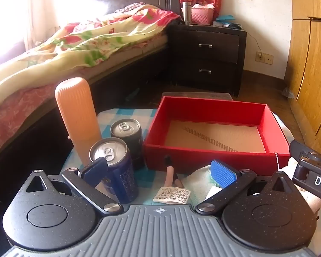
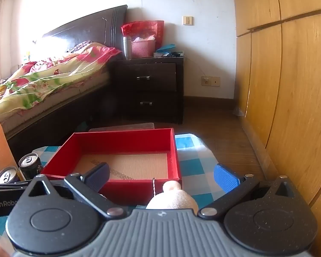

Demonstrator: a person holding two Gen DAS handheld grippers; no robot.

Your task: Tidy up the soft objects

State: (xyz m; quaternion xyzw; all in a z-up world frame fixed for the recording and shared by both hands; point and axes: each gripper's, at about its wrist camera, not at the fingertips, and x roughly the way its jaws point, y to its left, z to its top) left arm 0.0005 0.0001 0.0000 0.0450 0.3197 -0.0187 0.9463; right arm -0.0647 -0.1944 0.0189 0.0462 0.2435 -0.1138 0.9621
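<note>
We find the left gripper (image 1: pixel 159 170) with its fingers (image 1: pixel 222 174) spread wide and holding nothing. Off the left fingertip stands a tall orange ribbed container (image 1: pixel 77 115), and two drink cans (image 1: pixel 115 167) crowd the same fingertip, the nearer can just beside it, possibly touching; we cannot tell which. Between the fingers lie a printed paper tag (image 1: pixel 172 194) and a small tan item we cannot identify. Under the right fingertip sits a white folded cloth (image 1: pixel 198 182), the soft object on this side. Ahead of the fingers stands the red box (image 1: pixel 214 111), holding nothing, the likely destination. In our judgement, closing here risks knocking the near can over, because the left finger sweeps past it; the cloth may also slip out, being caught only at its edge. The right gripper (image 2: pixel 160 176) is likewise spread wide and holds nothing. A cream plush toy (image 2: pixel 173 199) lies between its fingers, close to the gripper body, in front of the box wall on the checked table (image 2: pixel 194 160). A shallow pinch could catch only fluff and drop it.
</note>
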